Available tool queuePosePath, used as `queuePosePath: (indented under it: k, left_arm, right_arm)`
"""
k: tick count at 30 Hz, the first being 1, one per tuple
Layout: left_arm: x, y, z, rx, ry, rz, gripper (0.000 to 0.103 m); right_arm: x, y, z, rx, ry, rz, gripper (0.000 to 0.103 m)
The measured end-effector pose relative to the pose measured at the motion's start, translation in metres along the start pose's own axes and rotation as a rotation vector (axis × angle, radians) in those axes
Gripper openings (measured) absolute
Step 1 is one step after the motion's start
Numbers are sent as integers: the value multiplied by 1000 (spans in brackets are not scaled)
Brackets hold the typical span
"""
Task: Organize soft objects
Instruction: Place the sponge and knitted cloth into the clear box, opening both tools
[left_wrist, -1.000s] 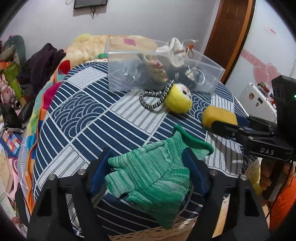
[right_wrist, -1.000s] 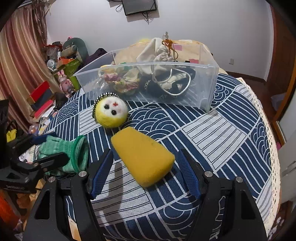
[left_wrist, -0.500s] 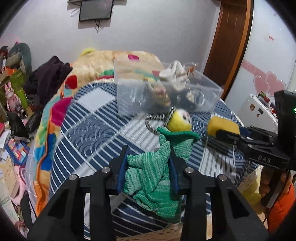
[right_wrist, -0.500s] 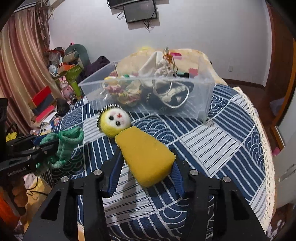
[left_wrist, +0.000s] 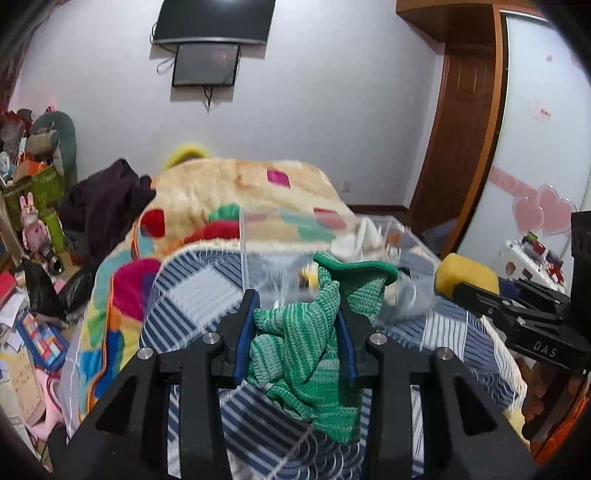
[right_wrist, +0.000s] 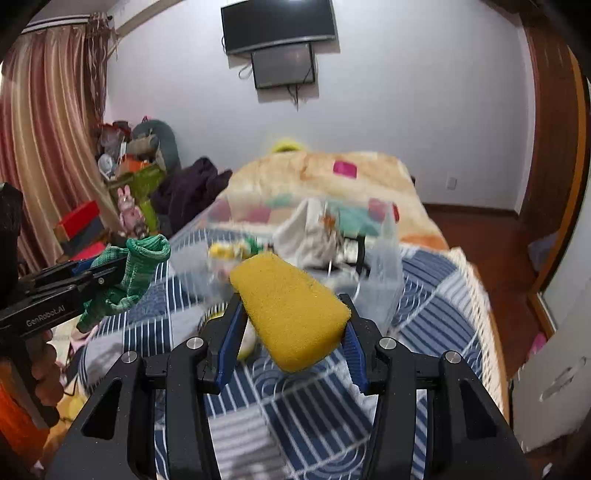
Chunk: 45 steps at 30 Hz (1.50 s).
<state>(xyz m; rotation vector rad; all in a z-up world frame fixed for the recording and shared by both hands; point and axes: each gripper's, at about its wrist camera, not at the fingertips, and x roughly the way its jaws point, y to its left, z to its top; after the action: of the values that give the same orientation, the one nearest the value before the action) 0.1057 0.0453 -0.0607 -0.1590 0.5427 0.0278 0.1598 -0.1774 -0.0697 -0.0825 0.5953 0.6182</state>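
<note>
Above bed: left gripper (left_wrist: 295, 332) clamps green glove (left_wrist: 310, 347), right gripper (right_wrist: 291, 332) sponge (right_wrist: 291, 314)

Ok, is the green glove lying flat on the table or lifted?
Lifted. The left gripper is shut on the glove; it hangs bunched, its cuff flopping above the fingers, clear of the table.

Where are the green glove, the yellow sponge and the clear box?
green glove (left_wrist: 306, 339), left wrist view, knitted middle.
yellow sponge (right_wrist: 291, 310), right wrist view, top face.
clear box (right_wrist: 388, 291), right wrist view, near right wall.
</note>
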Motion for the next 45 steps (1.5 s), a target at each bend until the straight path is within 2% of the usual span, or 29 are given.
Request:
queuePosePath:
  k: [5, 12, 16, 21, 26, 37, 39, 42, 45]
  left_arm:
    - [12, -1, 20, 11, -37, 30, 39]
    - [45, 1, 38, 21, -14, 66, 39]
    - [65, 4, 41, 13, 27, 63, 39]
    - [93, 4, 42, 36, 78, 95, 39]
    - [118, 11, 41, 12, 147, 81, 39]
    - [138, 1, 43, 55, 157, 106, 40]
    - [140, 1, 42, 64, 158, 109, 42]
    - [137, -2, 40, 84, 144, 135, 51]
    - [134, 0, 39, 76, 144, 112, 56]
  right_arm:
    - [5, 4, 15, -6, -32, 2, 46]
    - [26, 9, 31, -18, -35, 11, 46]
    - [42, 11, 38, -22, -12, 23, 46]
    - [59, 15, 36, -20, 32, 42, 46]
    - [77, 15, 34, -9, 83, 52, 46]
    - [108, 15, 36, -29, 174, 44, 46]
    - [113, 16, 35, -34, 189, 40, 46]
    - [112, 16, 34, -30, 184, 36, 46]
    - [110, 14, 33, -36, 190, 36, 50]
